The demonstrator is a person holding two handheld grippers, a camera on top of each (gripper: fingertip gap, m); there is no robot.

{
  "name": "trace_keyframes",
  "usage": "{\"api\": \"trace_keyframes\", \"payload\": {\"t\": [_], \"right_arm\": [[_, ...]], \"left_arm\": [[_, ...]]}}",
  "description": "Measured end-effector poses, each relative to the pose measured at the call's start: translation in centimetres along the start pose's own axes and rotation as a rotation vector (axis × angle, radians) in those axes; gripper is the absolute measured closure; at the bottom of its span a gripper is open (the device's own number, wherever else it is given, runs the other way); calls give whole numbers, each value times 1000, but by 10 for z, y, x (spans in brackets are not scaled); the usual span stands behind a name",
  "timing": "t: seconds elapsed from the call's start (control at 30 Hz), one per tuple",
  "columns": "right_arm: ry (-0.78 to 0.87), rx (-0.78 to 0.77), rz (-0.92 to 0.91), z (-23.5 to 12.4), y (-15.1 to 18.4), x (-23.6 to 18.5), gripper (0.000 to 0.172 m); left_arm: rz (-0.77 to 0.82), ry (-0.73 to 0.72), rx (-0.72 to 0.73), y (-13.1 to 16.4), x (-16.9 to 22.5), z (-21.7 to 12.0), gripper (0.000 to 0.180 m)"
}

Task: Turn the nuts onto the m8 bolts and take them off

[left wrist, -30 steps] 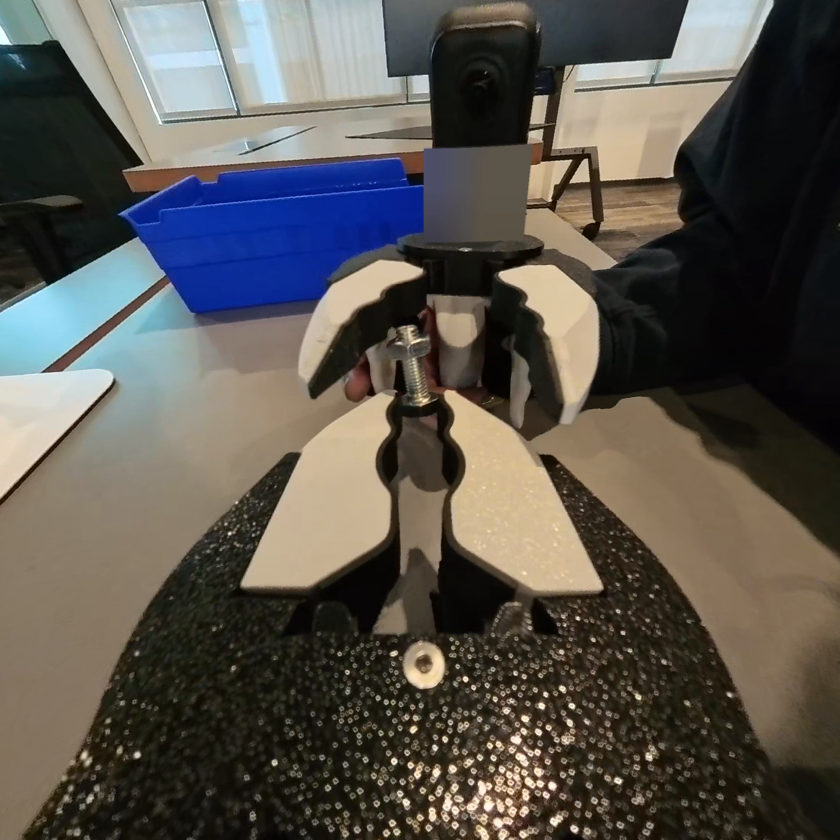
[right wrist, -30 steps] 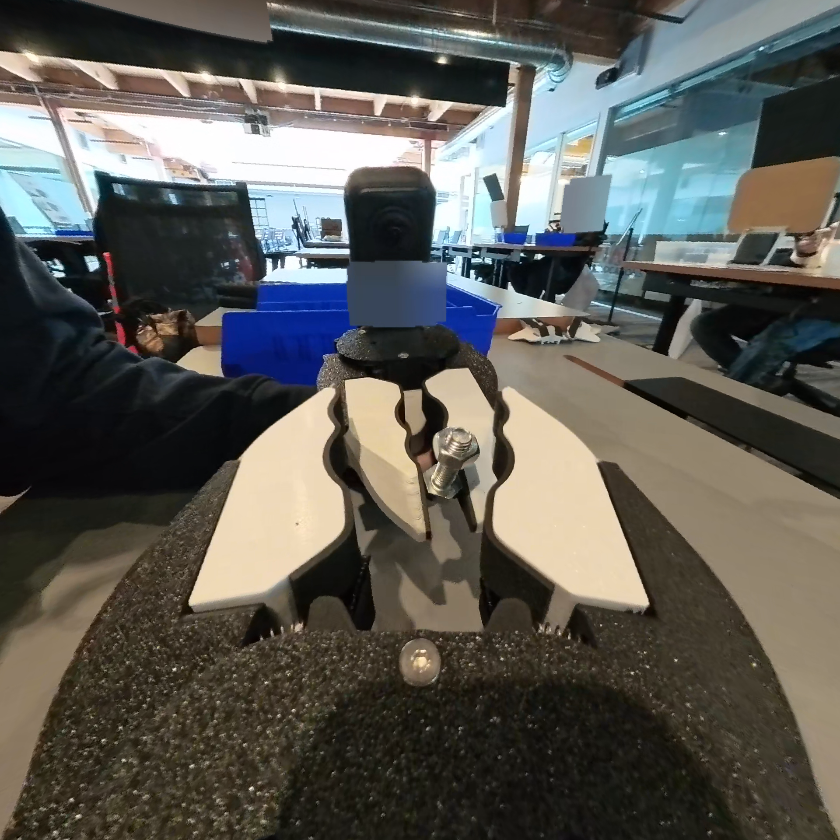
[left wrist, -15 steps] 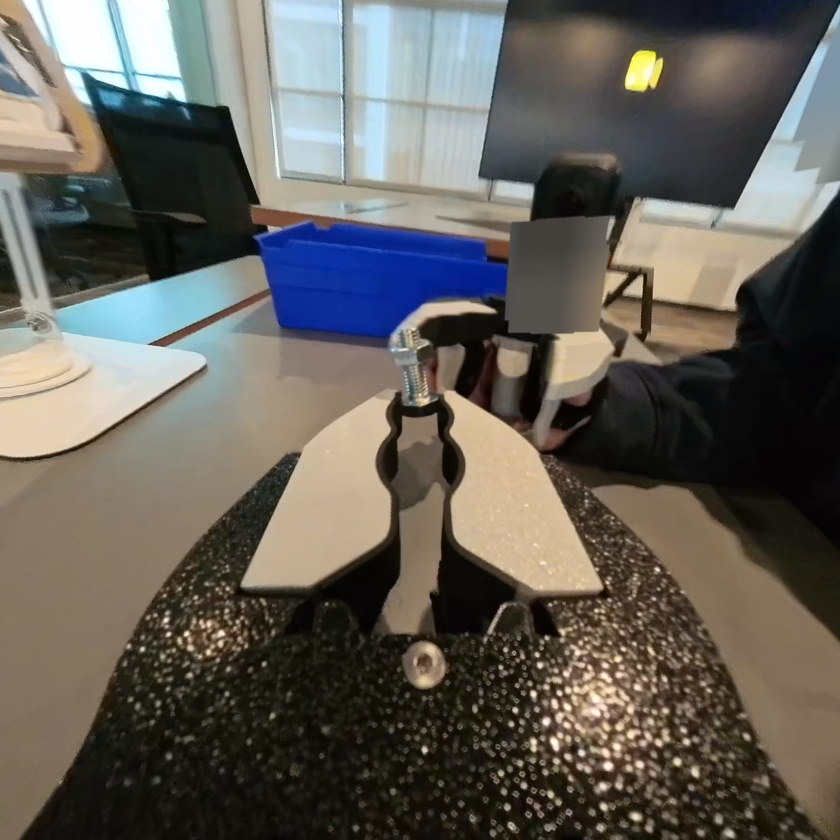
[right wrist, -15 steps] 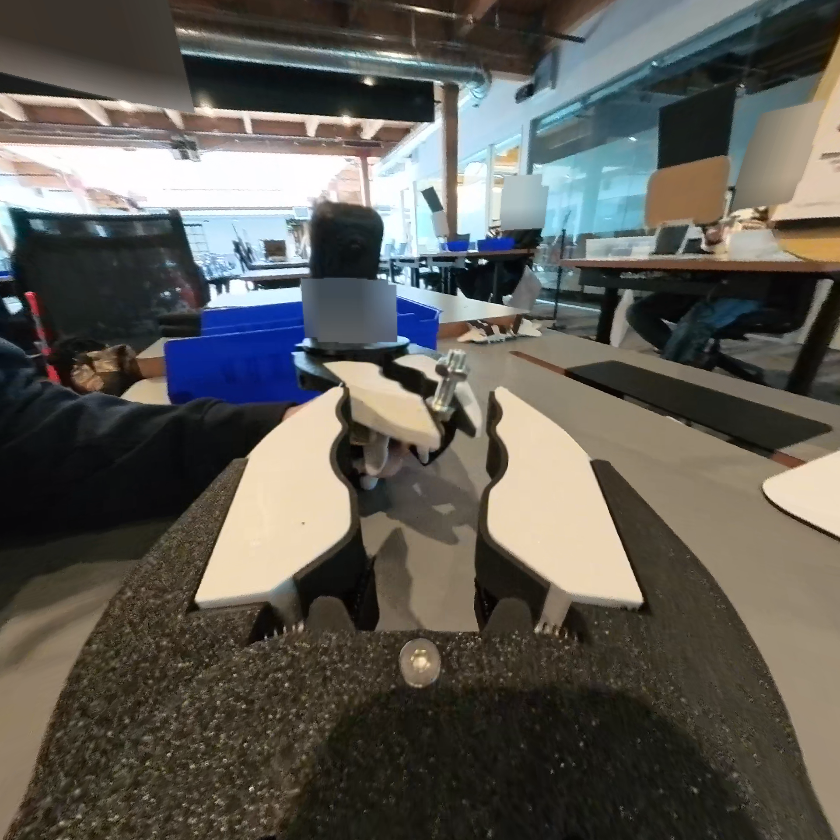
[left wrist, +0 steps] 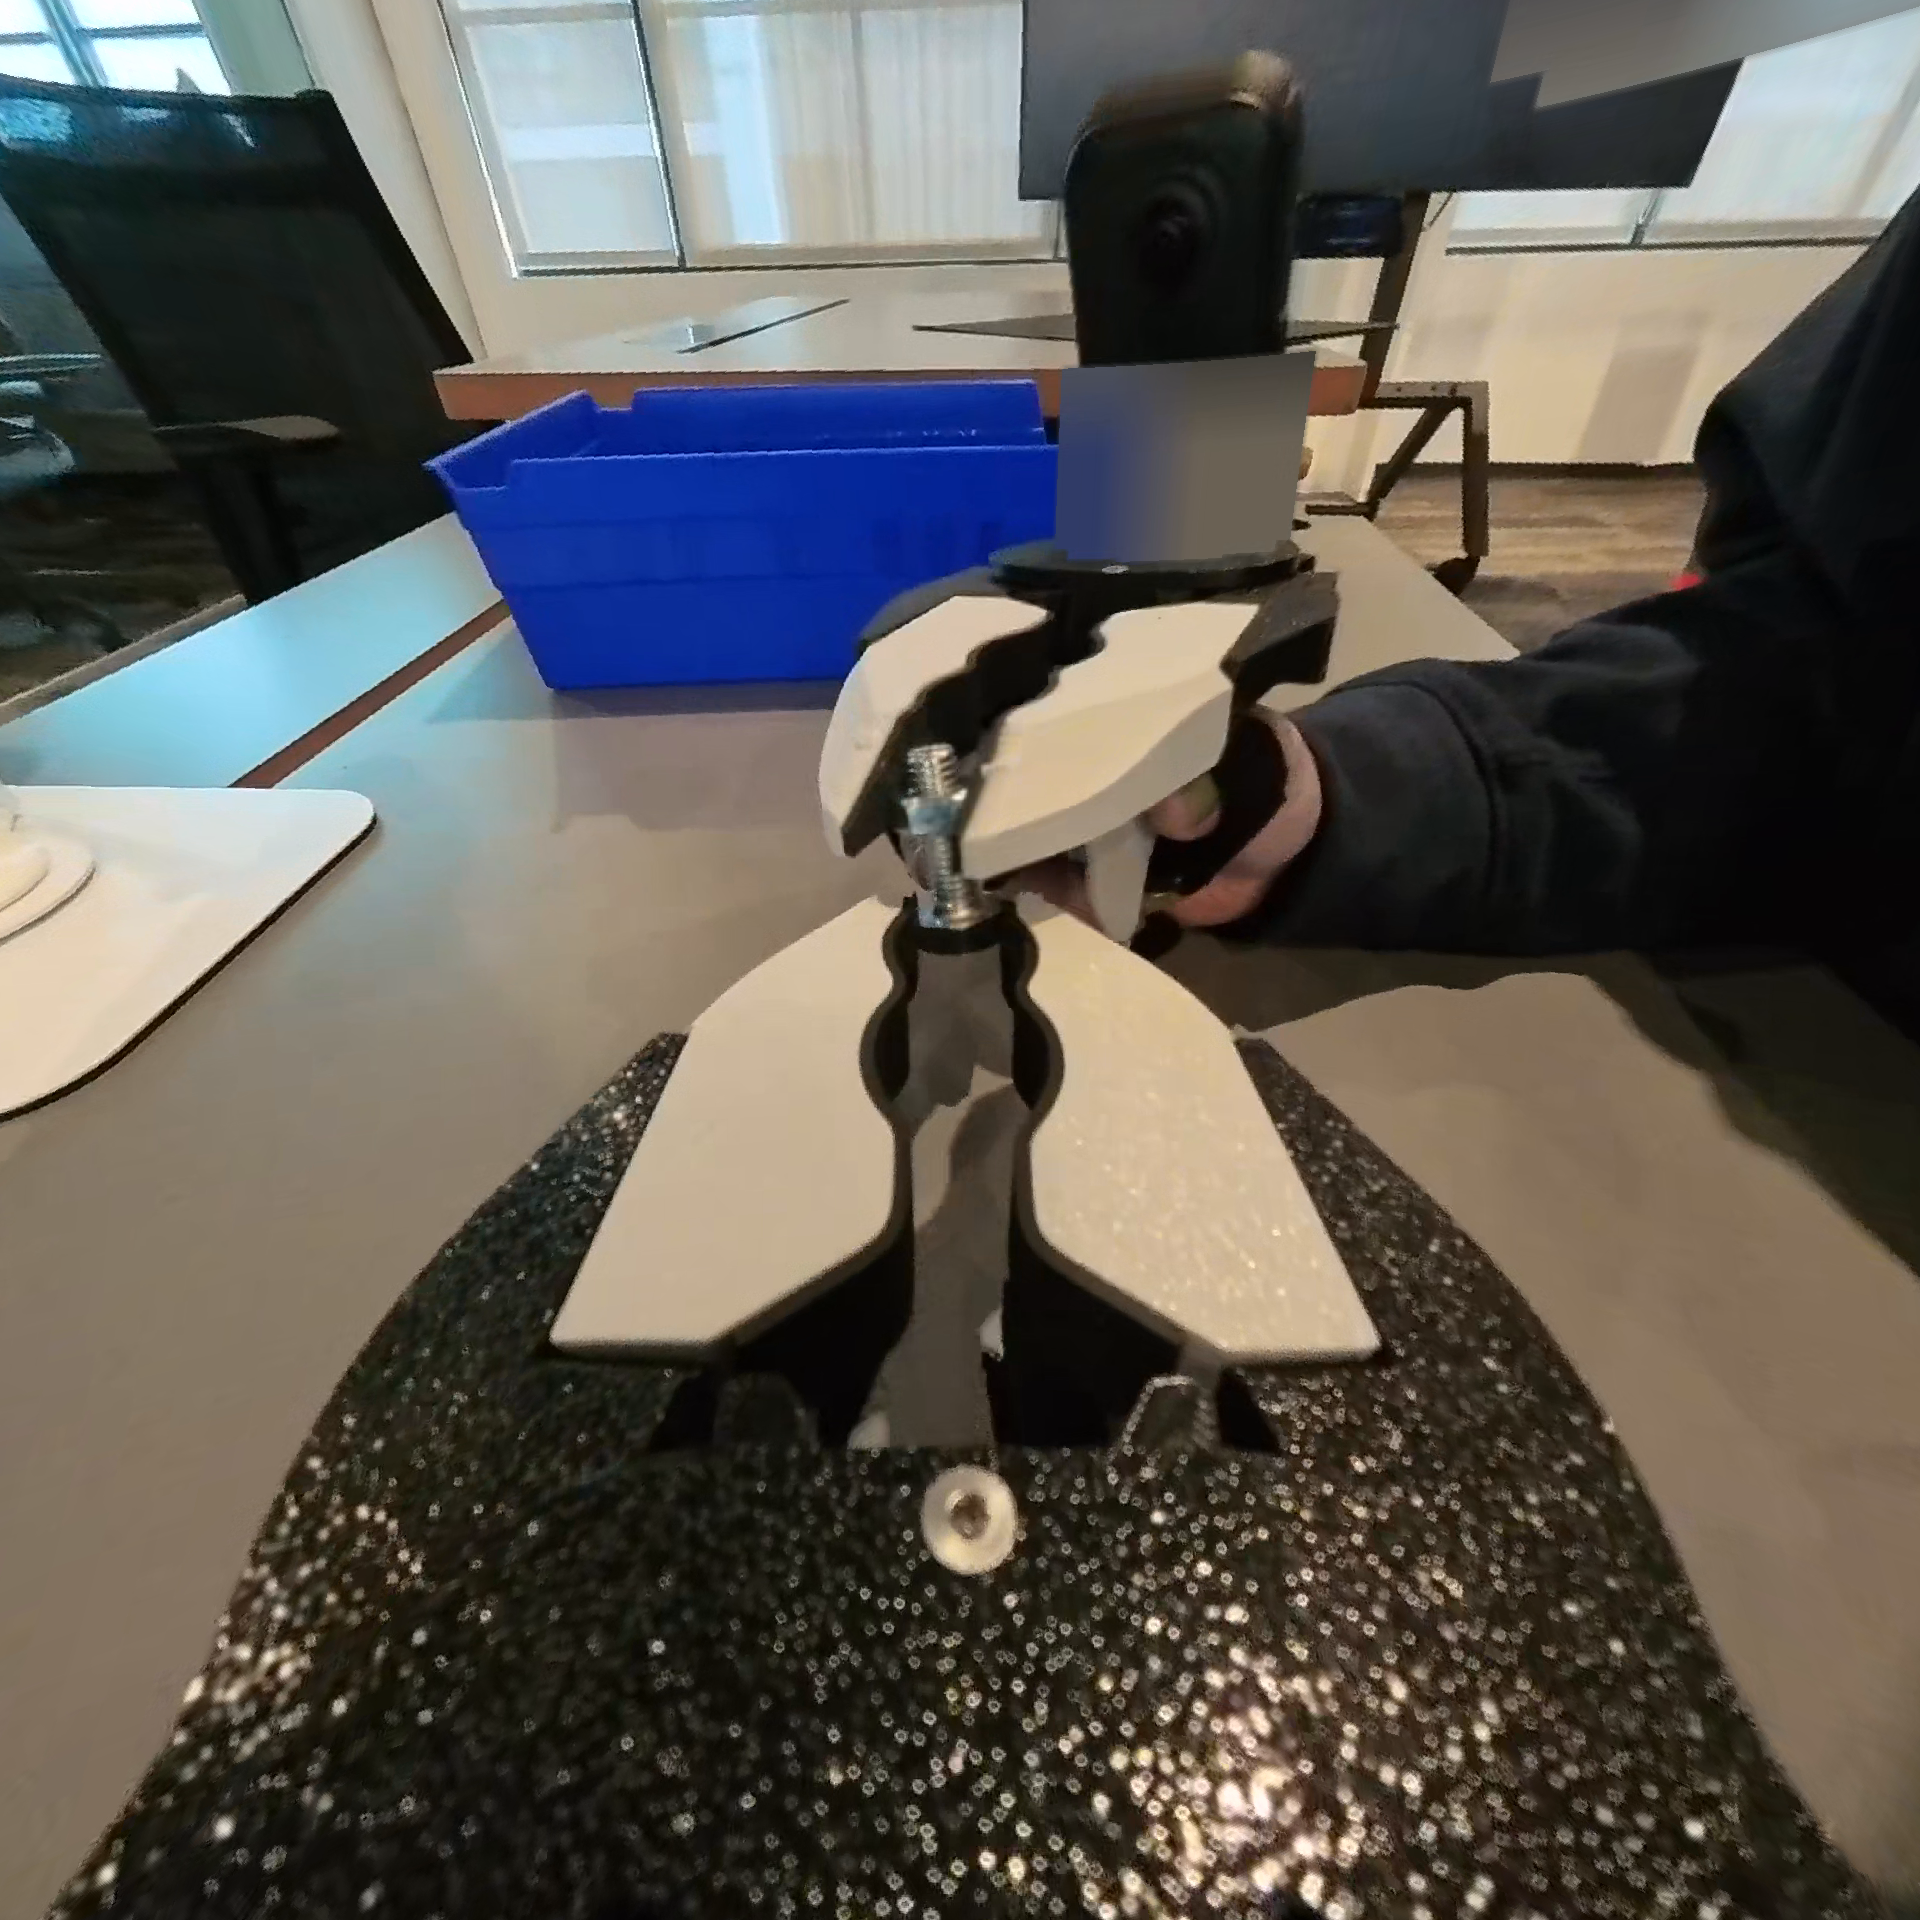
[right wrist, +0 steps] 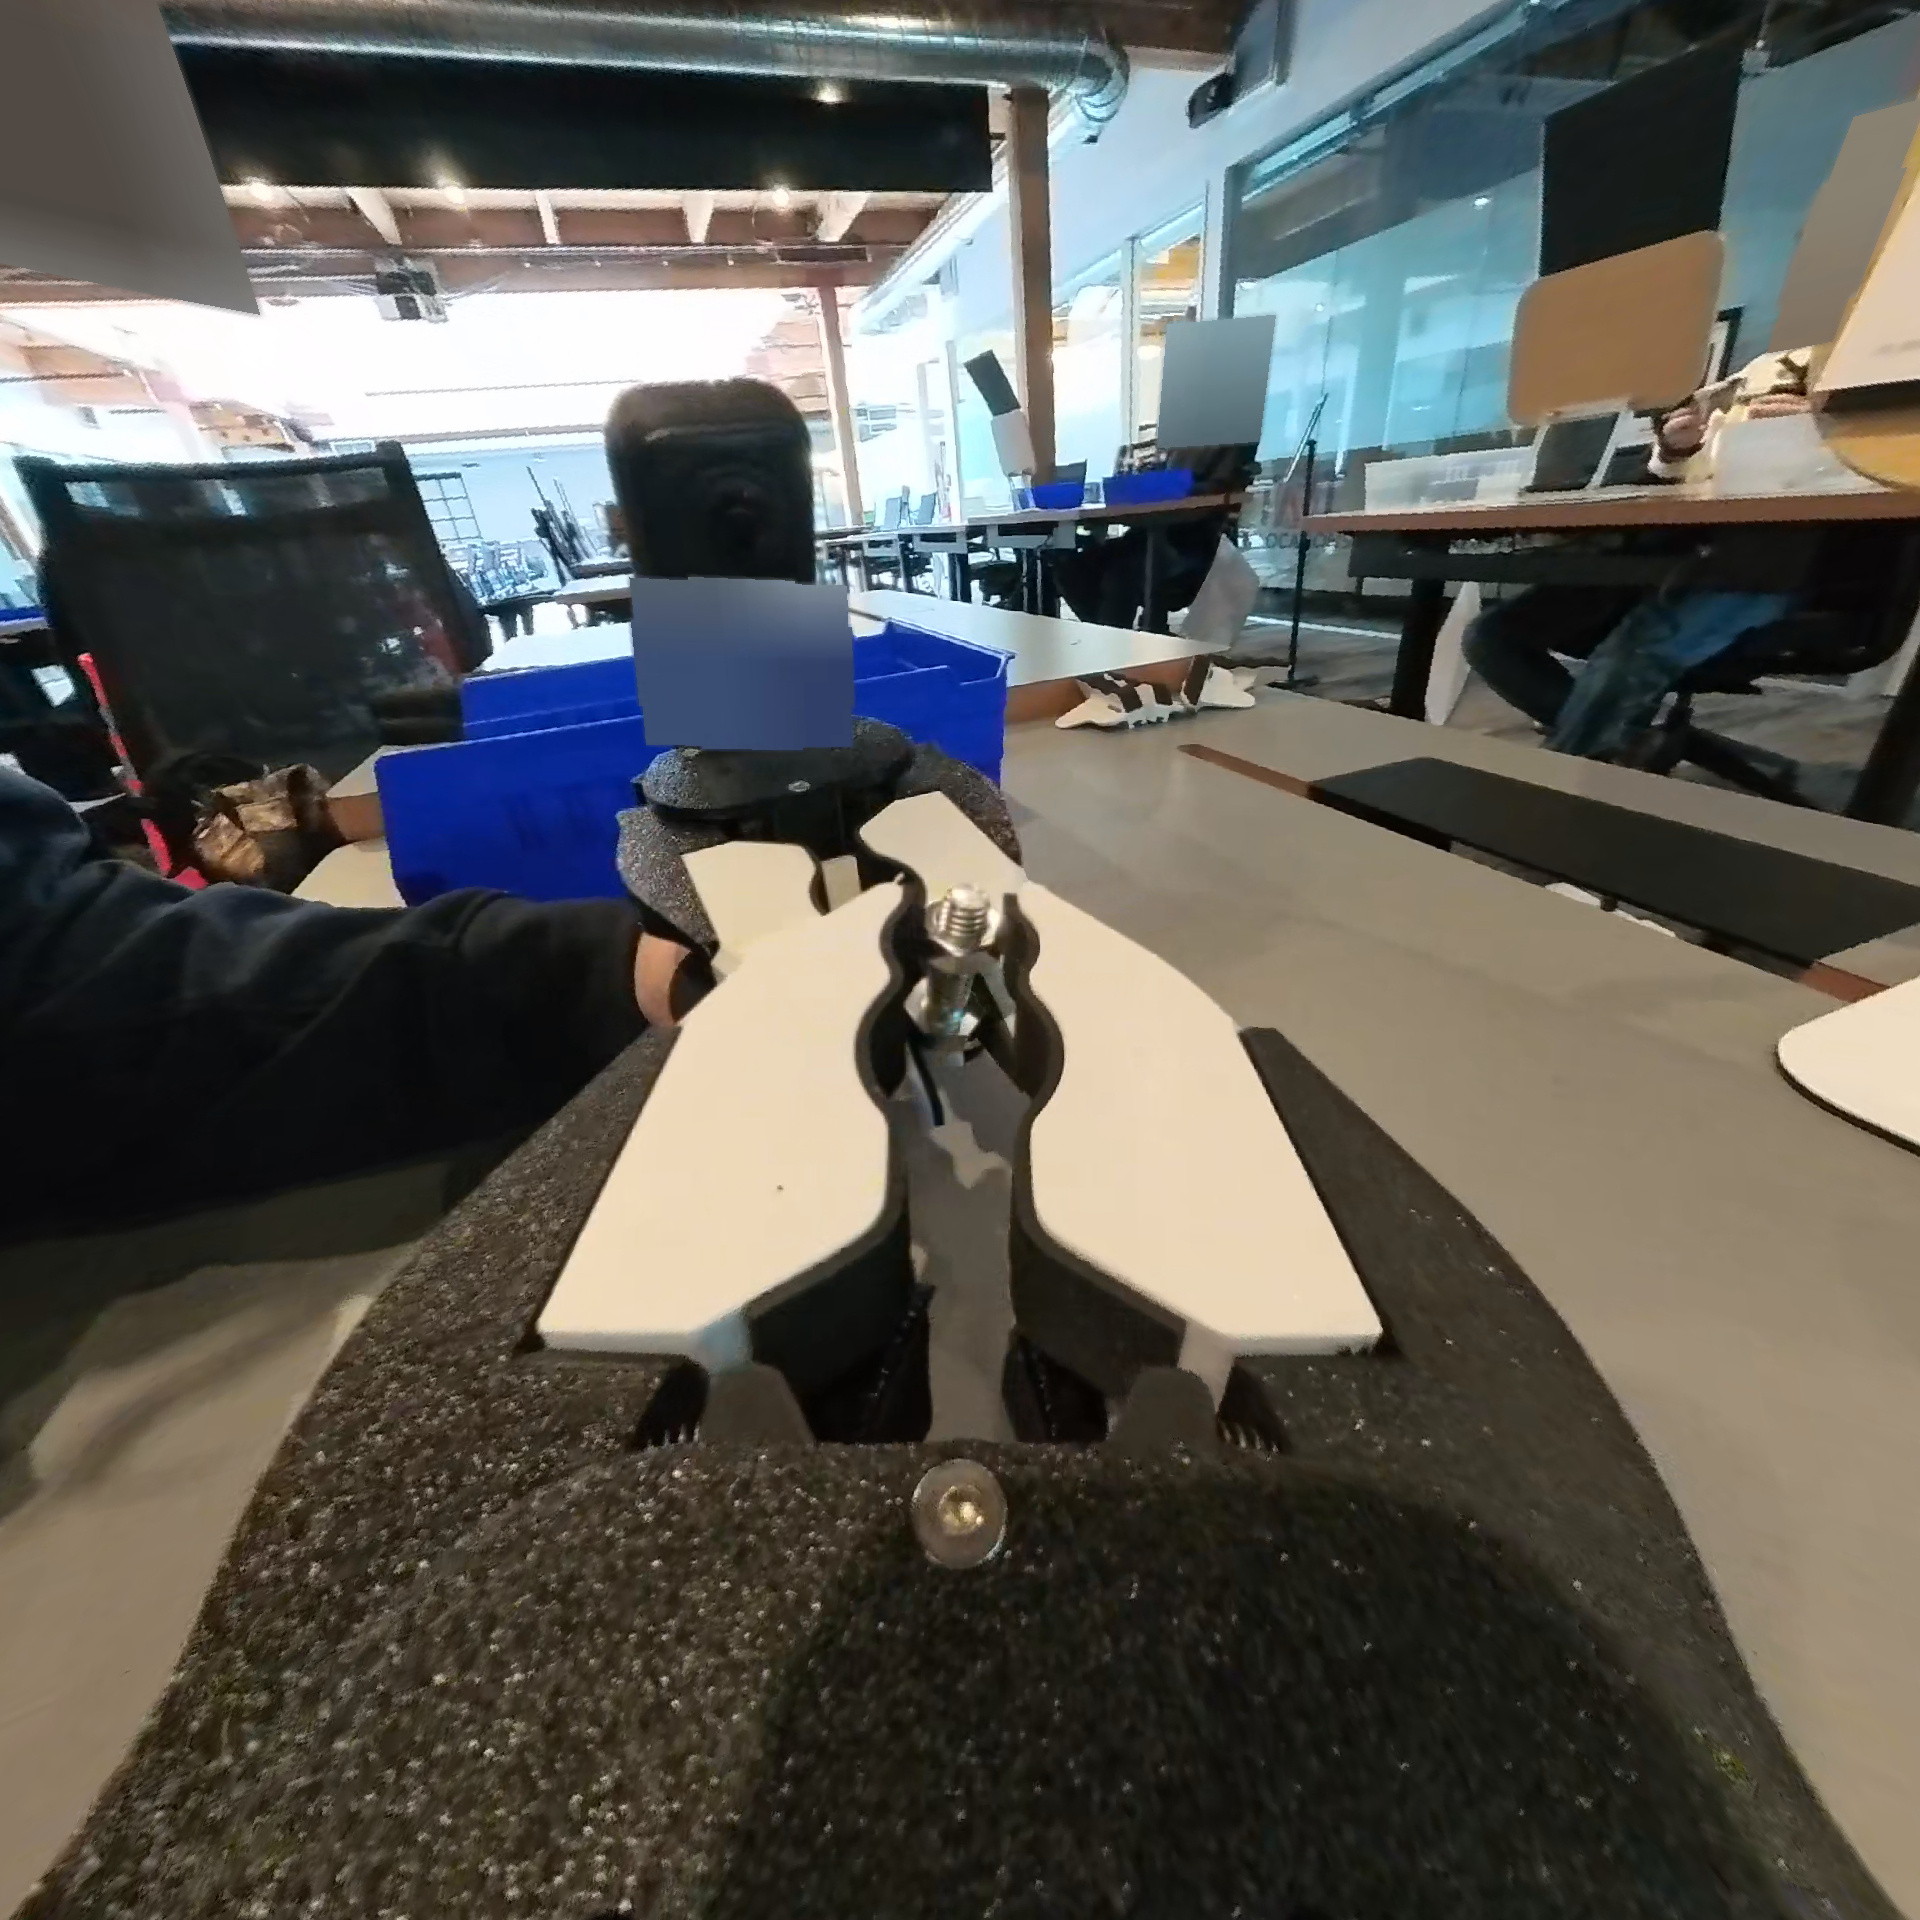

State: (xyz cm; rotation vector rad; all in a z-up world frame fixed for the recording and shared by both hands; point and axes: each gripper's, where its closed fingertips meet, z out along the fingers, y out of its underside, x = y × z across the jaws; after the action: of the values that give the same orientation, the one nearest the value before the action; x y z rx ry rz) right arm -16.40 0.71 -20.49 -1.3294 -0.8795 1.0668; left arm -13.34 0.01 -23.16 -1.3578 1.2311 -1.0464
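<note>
The bolt (left wrist: 940, 831) stands upright above the grey desk (left wrist: 436, 935), its head clamped in the left tongs (left wrist: 954, 928), threaded end up. It is steel — stiff, small, light for its size, and smooth enough to slip or spin if gripped on the threads. The flats are the sound places to take hold: the head below, and the hex nut (right wrist: 958, 933) part-way up the shank for turning. The right tongs (right wrist: 958, 935) are narrow and closed on that nut, pads pressing its sides, with the thread tip poking above. A second ago those tongs stood wide, their fingers either side of the bolt without touching — now they have shut on the nut. The left tongs have kept their grip throughout.
</note>
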Motion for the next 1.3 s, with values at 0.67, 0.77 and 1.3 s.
{"api": "trace_keyframes", "payload": {"t": [0.67,0.77,1.3], "right_arm": [[662,-311,-318,-179,-119,91,157],[756,-503,-285,-240,-108,129,157],[582,-1409,65,-353,50,201,157]], "left_arm": [[-45,-245,76,-8,-35,-9,77],[-52,-242,85,-9,-35,-10,80],[-48,-252,101,-11,-36,-10,89]]}}
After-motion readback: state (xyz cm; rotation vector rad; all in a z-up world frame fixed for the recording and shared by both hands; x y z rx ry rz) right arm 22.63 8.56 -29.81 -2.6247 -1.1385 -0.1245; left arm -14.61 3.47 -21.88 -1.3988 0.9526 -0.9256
